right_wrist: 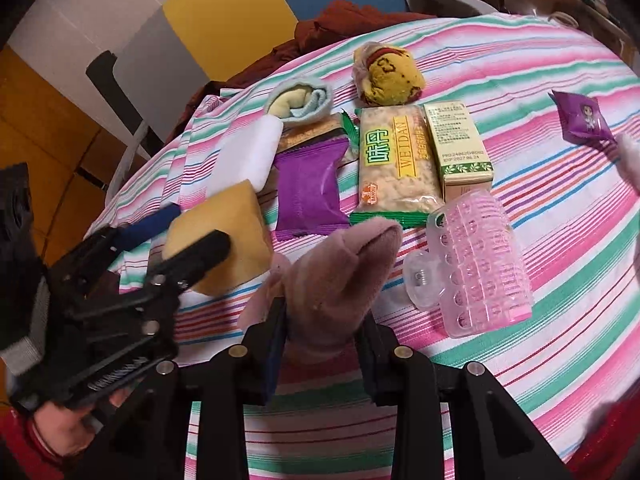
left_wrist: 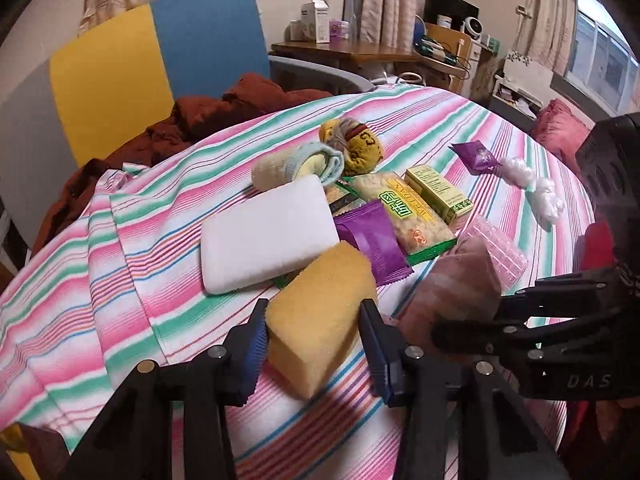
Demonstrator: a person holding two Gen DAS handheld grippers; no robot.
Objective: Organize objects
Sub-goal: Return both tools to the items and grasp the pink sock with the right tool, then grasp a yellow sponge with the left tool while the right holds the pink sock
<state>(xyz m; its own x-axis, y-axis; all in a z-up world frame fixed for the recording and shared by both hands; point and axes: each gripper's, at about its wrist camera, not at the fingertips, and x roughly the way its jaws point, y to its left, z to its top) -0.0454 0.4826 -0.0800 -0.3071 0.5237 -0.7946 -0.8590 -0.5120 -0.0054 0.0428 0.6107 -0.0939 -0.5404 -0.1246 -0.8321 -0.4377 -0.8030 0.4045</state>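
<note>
Blue-padded fingers [left_wrist: 260, 344] of the left gripper [left_wrist: 314, 346] are closing on the near end of a yellow sponge [left_wrist: 320, 312], whose long axis is running away from that camera toward the pile, its far end leaning beside the white sponge [left_wrist: 266, 234]. Alongside, the right gripper [right_wrist: 322, 350] is clamping a dusty-pink sock [right_wrist: 340, 276], its toe pointing forward at the snack packets. Everything is lying on a striped cloth covering the bench [right_wrist: 560, 240]. Just ahead, a green-edged rice-cracker bar [right_wrist: 394, 160] is showing "WEIDAN" lengthwise, beside a green-and-cream box [right_wrist: 458, 144] printed with an "EXP 2027" date line. A plain purple wrapper [right_wrist: 310, 190] is lying to the left of the bar, a pink hair roller [right_wrist: 478, 264] is resting to its right, and a yellow rolled sock [right_wrist: 390, 76] is sitting behind.
</note>
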